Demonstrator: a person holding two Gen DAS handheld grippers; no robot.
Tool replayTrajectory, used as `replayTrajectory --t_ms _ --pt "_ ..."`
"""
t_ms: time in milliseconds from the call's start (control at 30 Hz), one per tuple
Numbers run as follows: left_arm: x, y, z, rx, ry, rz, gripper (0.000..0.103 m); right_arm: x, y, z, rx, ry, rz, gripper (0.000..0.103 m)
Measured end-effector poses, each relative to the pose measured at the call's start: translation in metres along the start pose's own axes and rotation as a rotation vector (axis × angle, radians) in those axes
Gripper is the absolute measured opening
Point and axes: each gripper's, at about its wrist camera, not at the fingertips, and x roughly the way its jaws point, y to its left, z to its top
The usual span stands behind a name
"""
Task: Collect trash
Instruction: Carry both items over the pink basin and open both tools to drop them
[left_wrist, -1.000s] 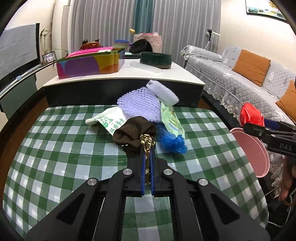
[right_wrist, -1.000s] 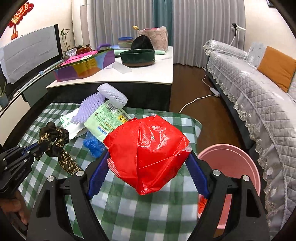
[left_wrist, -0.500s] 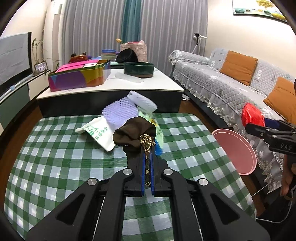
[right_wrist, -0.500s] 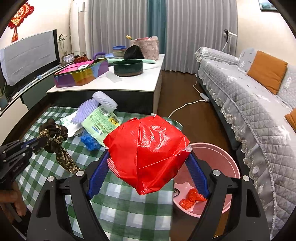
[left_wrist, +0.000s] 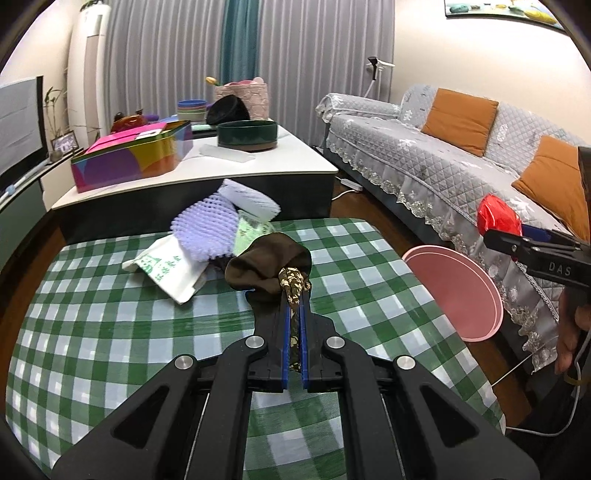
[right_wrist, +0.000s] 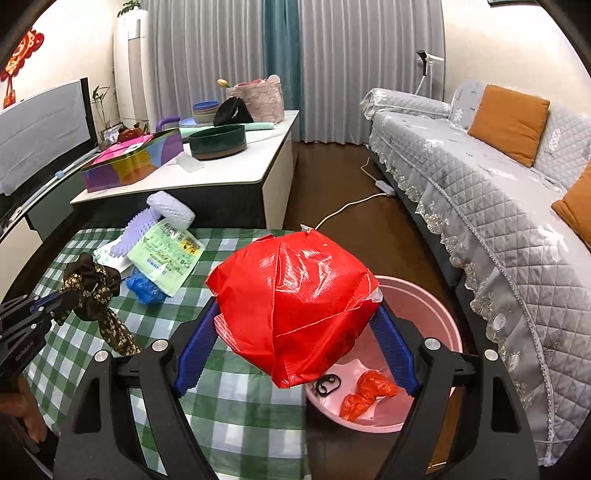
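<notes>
My left gripper (left_wrist: 293, 295) is shut on a brown floral scrunchie (left_wrist: 267, 269) and holds it above the green checked table (left_wrist: 110, 332); it also shows in the right wrist view (right_wrist: 94, 291). My right gripper (right_wrist: 295, 325) is shut on a crumpled red plastic bag (right_wrist: 295, 295), over the table's right edge beside the pink basin (right_wrist: 443, 325). The basin (left_wrist: 454, 291) stands on the floor and holds red scraps (right_wrist: 365, 393) and a black loop. More trash lies at the table's far side: a purple foam net (left_wrist: 207, 232), a white packet (left_wrist: 166, 266), a green packet (right_wrist: 166, 254), a blue wad (right_wrist: 144, 290).
A white coffee table (left_wrist: 258, 166) behind carries a colourful box (left_wrist: 129, 158) and a dark green bowl (left_wrist: 246, 134). A grey sofa (right_wrist: 498, 206) with orange cushions runs along the right. A white cable (right_wrist: 351, 206) lies on the floor.
Both grippers have risen and pulled back with their loads. The right gripper has moved right towards the basin, so more of its inside shows.
</notes>
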Motion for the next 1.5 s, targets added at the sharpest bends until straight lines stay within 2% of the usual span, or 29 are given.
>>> replayTrajectory --t_ms 467,833,1200,1500 --pt "0.015 -0.038 0.01 0.054 -0.003 -0.07 0.004 -0.005 -0.044 -0.003 0.068 -0.004 -0.071 0.079" --pt "0.035 -0.074 0.032 0.088 -0.002 -0.158 0.004 0.001 -0.087 -0.005 0.15 0.022 -0.132 0.079" --pt "0.067 -0.128 0.058 0.159 -0.017 -0.255 0.004 0.015 -0.109 -0.001 0.178 0.036 -0.171 0.079" --pt "0.094 -0.168 0.056 0.212 0.011 -0.319 0.004 0.026 -0.124 -0.003 0.205 0.054 -0.182 0.079"
